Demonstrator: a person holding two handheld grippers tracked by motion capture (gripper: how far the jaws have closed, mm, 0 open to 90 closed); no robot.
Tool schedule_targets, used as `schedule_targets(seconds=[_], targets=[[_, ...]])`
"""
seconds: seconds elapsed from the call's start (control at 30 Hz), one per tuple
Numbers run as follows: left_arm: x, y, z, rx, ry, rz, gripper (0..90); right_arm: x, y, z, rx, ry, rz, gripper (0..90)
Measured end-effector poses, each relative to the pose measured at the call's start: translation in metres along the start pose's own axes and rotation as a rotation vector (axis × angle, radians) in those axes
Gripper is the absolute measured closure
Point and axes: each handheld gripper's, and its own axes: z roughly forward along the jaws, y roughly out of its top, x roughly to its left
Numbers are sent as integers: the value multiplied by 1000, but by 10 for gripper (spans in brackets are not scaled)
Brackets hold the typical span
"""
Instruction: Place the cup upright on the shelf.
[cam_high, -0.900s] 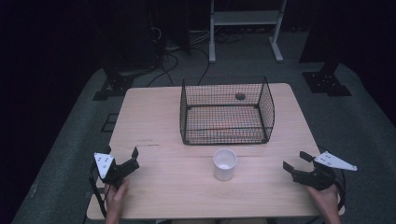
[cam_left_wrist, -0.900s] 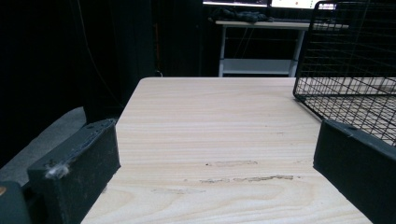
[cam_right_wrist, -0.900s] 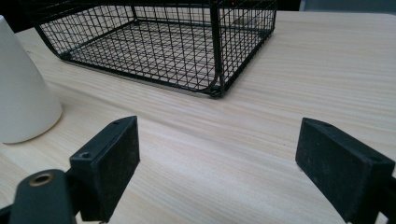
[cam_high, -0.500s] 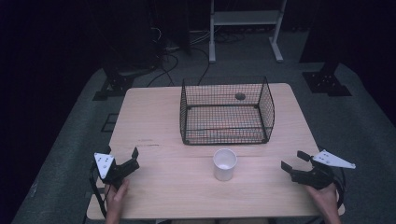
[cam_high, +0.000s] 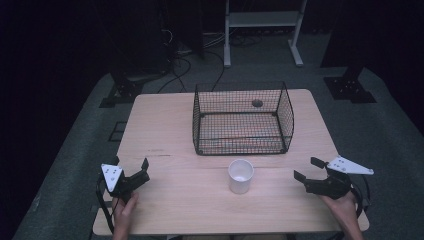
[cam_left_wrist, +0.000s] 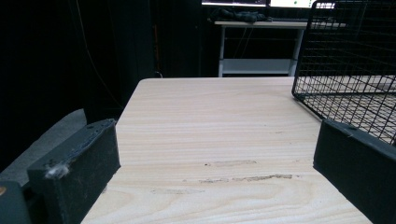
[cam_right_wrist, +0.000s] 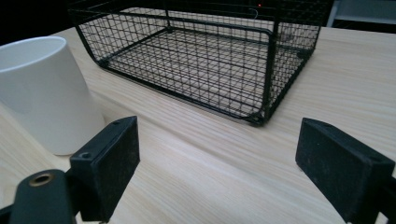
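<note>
We find the white cup (cam_high: 240, 175) upright at the wire basket's (cam_high: 242, 119) 6 o'clock; left gripper (cam_high: 131, 169) and right gripper (cam_high: 310, 169) gape wide, holding nothing.

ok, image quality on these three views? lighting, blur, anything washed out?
High view: table evenly lit, surroundings nearly black, picture soft; white cup bright but not blown out. Left gripper view: near jaws blurred, wire basket sharper, background dark. Right gripper view: the cup's lit side loses detail, basket mesh fairly crisp, jaws slightly soft.
</note>
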Motion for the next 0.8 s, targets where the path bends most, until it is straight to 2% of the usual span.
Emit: schedule_targets(seconds=[0.3, 0.47, 0.8], targets=[[0, 0, 0, -1, 0, -3, 0, 12, 14, 9, 7, 36, -39, 129], [0, 0, 0, -1, -2, -1, 0, 19, 21, 16, 12, 79, -48, 129], [0, 0, 0, -3, -3, -4, 0, 33, 35, 25, 17, 125, -80, 129]])
